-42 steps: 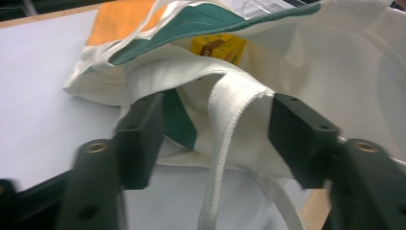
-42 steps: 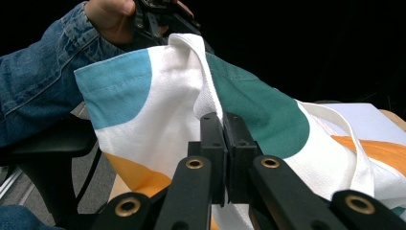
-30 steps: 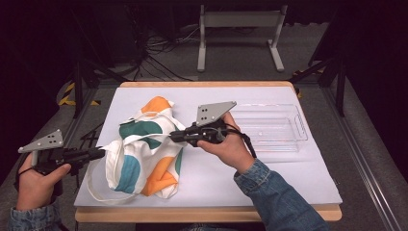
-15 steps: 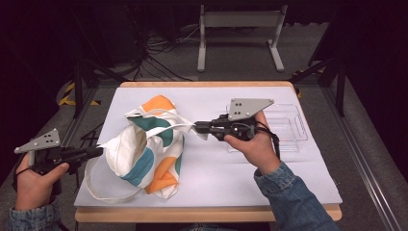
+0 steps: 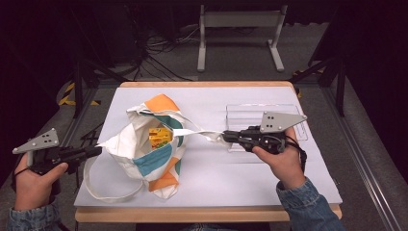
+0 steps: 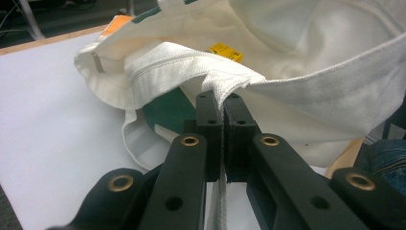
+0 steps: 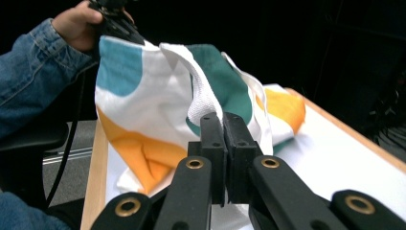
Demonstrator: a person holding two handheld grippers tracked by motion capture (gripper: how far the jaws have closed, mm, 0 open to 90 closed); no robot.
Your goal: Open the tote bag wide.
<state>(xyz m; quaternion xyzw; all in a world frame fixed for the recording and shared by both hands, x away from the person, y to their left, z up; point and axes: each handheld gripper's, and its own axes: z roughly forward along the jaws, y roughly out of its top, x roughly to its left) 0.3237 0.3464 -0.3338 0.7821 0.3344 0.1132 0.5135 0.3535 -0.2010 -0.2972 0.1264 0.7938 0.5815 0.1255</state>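
The tote bag (image 5: 149,144) lies on the white-covered worktop (image 5: 240,178), toward its left half, with its mouth pulled wide between the two tools. The left hand-held gripper (image 5: 98,150) is clenched on the bag's rim at the left edge; in the left gripper view the white webbing is pinched tight between its jaws. The right hand-held gripper (image 5: 225,136) is clenched on a strap or rim strip (image 5: 199,131), drawn taut toward the clear plastic tray (image 5: 288,109) at the right. Through the opening a yellow box (image 5: 160,137) shows inside the bag. Judging from this, the opening step looks largely done: the mouth is spread and the contents are exposed. What seems left is reaching in, taking the yellow box out, and probably setting it in the tray, which calls for one tool to let go of the fabric.
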